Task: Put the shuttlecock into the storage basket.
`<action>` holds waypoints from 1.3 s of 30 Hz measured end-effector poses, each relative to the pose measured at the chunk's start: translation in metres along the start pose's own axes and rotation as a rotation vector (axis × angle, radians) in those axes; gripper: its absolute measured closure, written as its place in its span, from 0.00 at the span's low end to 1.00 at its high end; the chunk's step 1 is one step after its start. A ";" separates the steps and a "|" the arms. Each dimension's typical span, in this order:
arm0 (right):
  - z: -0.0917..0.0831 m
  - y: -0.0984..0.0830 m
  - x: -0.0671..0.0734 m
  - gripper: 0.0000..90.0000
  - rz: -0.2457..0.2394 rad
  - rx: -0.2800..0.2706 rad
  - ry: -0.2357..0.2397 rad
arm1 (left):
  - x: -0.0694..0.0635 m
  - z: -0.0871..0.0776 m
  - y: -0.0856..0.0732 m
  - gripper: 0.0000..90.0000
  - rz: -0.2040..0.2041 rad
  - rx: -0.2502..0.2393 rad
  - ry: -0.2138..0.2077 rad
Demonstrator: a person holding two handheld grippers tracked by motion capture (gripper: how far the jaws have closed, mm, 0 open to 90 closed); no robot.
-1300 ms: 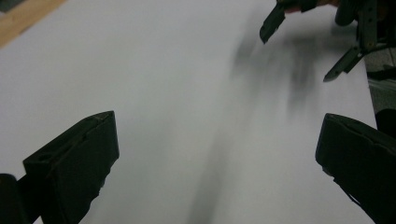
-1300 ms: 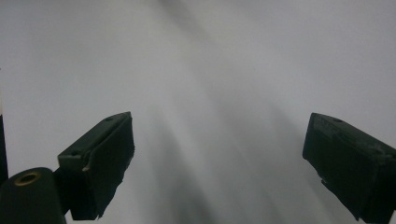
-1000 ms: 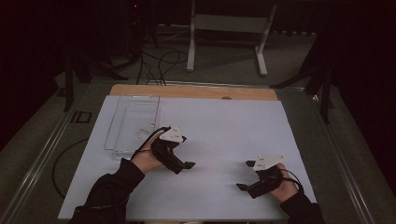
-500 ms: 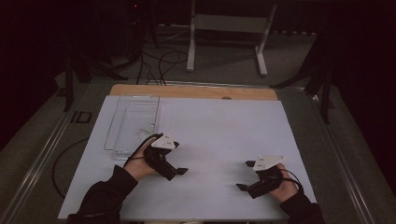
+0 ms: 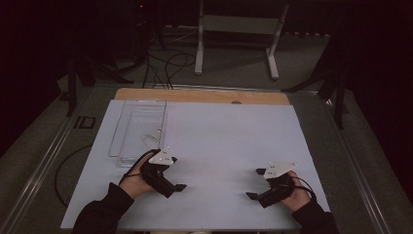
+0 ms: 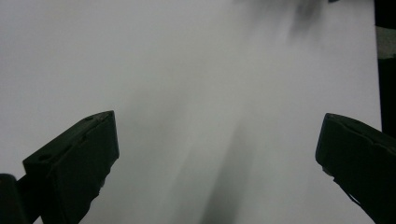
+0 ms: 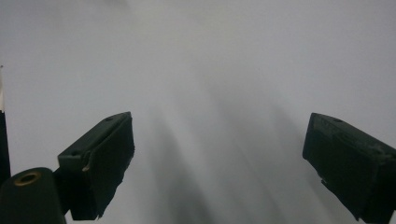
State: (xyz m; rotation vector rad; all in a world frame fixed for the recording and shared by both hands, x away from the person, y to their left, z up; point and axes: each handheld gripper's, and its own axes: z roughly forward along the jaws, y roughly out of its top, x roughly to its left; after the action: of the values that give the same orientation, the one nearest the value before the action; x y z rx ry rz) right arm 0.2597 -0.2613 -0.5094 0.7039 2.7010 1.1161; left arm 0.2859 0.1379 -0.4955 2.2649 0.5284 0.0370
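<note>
we hold the left gripper [image 5: 178, 174] near the clear tray [image 5: 139, 127], jaws wide apart and empty. the right gripper [image 5: 256, 183], also spread open, rests on the near right of the white table [image 5: 229, 141].

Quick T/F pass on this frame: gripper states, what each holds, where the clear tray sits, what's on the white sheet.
1. Both grippers are open. True: the left gripper and the right gripper each show jaws set wide apart.
2. The right gripper holds a block. False: nothing lies between its jaws, only the white sheet beyond them.
3. The clear tray sits on the right half of the sheet. False: it lies on the left half, beyond the left gripper.
4. A wooden strip runs along the sheet's far edge. True.
5. The left gripper rests inside the tray. False: it is on the near side of the tray, by its near right corner.
</note>
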 end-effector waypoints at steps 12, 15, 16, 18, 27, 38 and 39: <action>0.000 0.000 0.000 0.10 0.007 -0.002 0.004 | -0.007 -0.011 -0.025 0.00 -0.084 0.001 0.099; 0.000 0.000 -0.001 0.10 0.009 -0.004 0.006 | -0.008 -0.013 -0.029 0.00 -0.088 -0.004 0.115; 0.000 0.000 -0.001 0.10 0.009 -0.002 0.004 | -0.009 -0.015 -0.032 0.00 -0.095 -0.004 0.143; 0.000 0.000 -0.001 0.10 0.009 -0.004 0.007 | -0.009 -0.017 -0.036 0.00 -0.113 -0.012 0.157; 0.000 0.000 -0.001 0.10 0.013 -0.001 0.007 | -0.010 -0.022 -0.048 0.00 -0.146 -0.008 0.204; -0.001 -0.001 -0.001 0.10 0.016 -0.003 0.007 | -0.005 -0.027 -0.062 0.00 -0.204 -0.039 0.263; -0.001 -0.001 -0.001 0.10 0.016 -0.003 0.007 | -0.005 -0.027 -0.062 0.00 -0.204 -0.039 0.263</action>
State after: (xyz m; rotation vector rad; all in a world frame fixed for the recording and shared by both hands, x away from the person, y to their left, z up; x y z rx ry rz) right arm 0.2603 -0.2631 -0.5099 0.7235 2.7035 1.1282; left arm 0.2538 0.1922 -0.5206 2.1688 0.8880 0.2426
